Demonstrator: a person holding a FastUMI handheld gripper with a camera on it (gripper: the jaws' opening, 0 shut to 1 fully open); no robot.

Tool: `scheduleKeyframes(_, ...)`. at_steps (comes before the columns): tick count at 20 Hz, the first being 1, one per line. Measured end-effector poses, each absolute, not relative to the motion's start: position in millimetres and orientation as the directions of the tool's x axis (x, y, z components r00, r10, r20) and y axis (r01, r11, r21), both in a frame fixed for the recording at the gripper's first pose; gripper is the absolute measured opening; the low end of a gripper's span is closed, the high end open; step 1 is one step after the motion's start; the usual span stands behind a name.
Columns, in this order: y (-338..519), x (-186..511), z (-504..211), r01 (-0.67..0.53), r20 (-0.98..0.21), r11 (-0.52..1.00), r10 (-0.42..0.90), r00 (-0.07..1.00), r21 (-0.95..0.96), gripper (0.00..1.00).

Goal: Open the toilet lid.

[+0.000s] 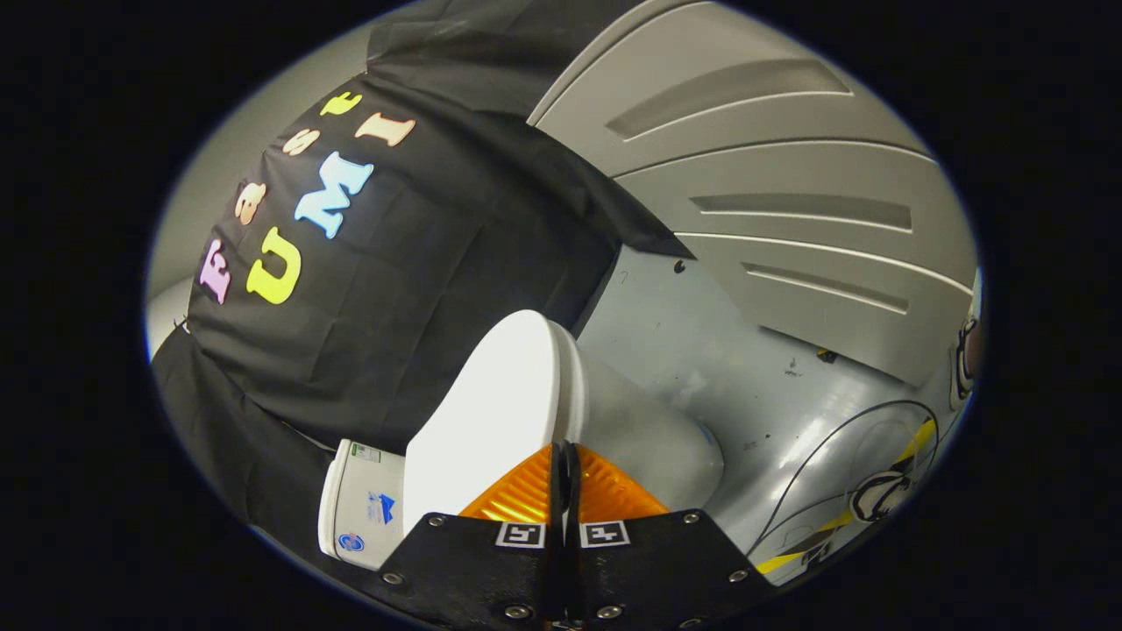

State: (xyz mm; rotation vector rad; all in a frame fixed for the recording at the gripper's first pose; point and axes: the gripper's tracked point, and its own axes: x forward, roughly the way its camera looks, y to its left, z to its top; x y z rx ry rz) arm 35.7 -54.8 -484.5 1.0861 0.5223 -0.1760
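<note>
The white toilet lid [482,412] lies down on the seat [574,386], with only a thin seam between them. The grey-white bowl [649,434] is on the far side of the seat, and the tank [359,504] stands at the lid's hinge end. My gripper [565,460] is shut, its fingers [521,495] pressed together with just a dark slit between them. The tips sit right at the lid's side edge, in line with the seam between lid and seat. I see nothing held between the fingers. The whole scene appears rolled sideways.
Black cloth [412,263] hangs behind the toilet. A grey ribbed panel [771,184] stands beyond the bowl. The grey floor [727,350] carries a black cable [841,429] and yellow-black tape [877,495] near the bowl.
</note>
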Motion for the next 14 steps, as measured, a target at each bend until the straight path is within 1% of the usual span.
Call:
scheduleKeyframes(4, -57, 39, -463, 0.366, -0.477, 0.511, 0.100, 0.873, 0.778, 0.00)
scheduleKeyframes(9, -58, 43, -433, 0.329, -0.484, 0.631, 0.085, 0.871, 0.703, 0.00)
scheduleKeyframes(14, -57, 47, -391, 0.280, -0.432, 0.672, 0.065, 0.900, 0.685, 0.00)
